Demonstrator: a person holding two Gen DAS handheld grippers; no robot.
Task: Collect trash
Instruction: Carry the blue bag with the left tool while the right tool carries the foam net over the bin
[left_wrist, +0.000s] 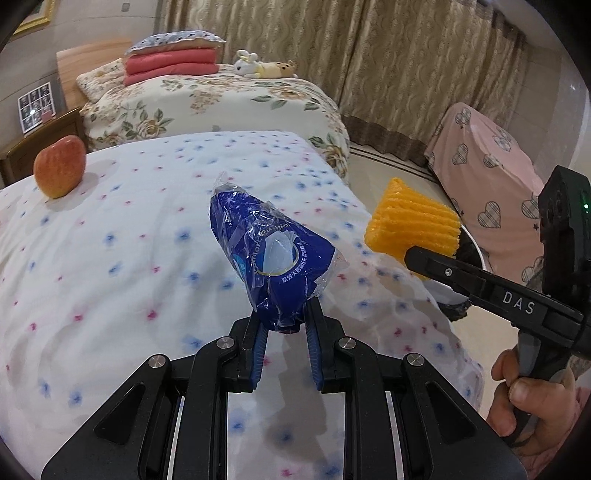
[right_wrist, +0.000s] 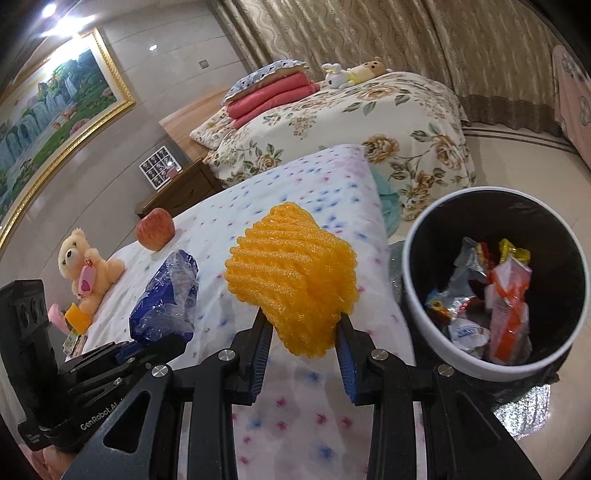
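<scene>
Left claw (left_wrist: 282, 325) is pinching the bottom end of a crumpled blue plastic wrapper (left_wrist: 271, 258), holding it up in the air over the bed (left_wrist: 129, 258) with the dotted white cover. Its blue pads are clamped on either side of the wrapper's lower end.

Right claw (right_wrist: 303, 332) is clamped on a chunk of yellow foam fruit netting (right_wrist: 291, 273), also lifted off the bed. From the left wrist view you can see that netting (left_wrist: 410, 225) sticking out off the right side of the bed, just in front of the trash can rim.

The trash can (right_wrist: 417, 295) sits on the floor right beside the bed edge, white outside, black liner inside. It's already got a pile of snack wrappers (right_wrist: 487, 295) in the bottom. The netting is close to the can but not over its opening, more over the edge of the bed.

Other stuff on the bed: a red apple (left_wrist: 59, 171) standing near the far left side, and a small teddy bear (right_wrist: 86, 267) holding a pink heart, sitting past the apple in the right wrist view. Behind all that there's a second bed with a flowery cover (left_wrist: 221, 107) and folded red blankets on it.
</scene>
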